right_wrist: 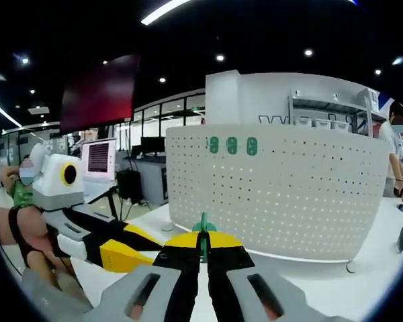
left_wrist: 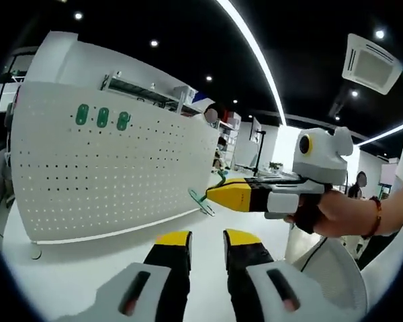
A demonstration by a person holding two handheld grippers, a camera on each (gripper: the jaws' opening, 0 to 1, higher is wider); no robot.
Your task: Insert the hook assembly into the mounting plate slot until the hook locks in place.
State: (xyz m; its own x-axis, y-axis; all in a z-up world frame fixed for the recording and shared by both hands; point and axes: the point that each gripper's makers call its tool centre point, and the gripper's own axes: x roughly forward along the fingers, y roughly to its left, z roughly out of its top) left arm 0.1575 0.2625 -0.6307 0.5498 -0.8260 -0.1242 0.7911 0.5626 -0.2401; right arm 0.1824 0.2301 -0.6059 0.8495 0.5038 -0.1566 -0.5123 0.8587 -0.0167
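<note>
Standing upright on the white table, the white pegboard mounting plate fills the 9 to 11 o'clock part of the left gripper view, its face dotted with rows of small holes. Three green oval pieces sit in a row near its top edge, toward 11 o'clock.

At 6 o'clock in that view the left gripper rises with its yellow-tipped jaws apart and nothing between them. Toward 3 o'clock the right gripper comes in, held by a person's hand with a red bracelet at the wrist. Its jaws are closed on the green hook assembly, which pokes out of the yellow tips just off the lower right corner of the plate, near it; whether it touches cannot be told.

Seen from the right gripper view, the plate stands at 12 to 3 o'clock, the green ovals near its top. The right gripper at 6 o'clock clamps the green hook assembly between closed jaws, and it stands short of the plate. The left gripper lies at 8 o'clock, its yellow tip just beside the right one.
</note>
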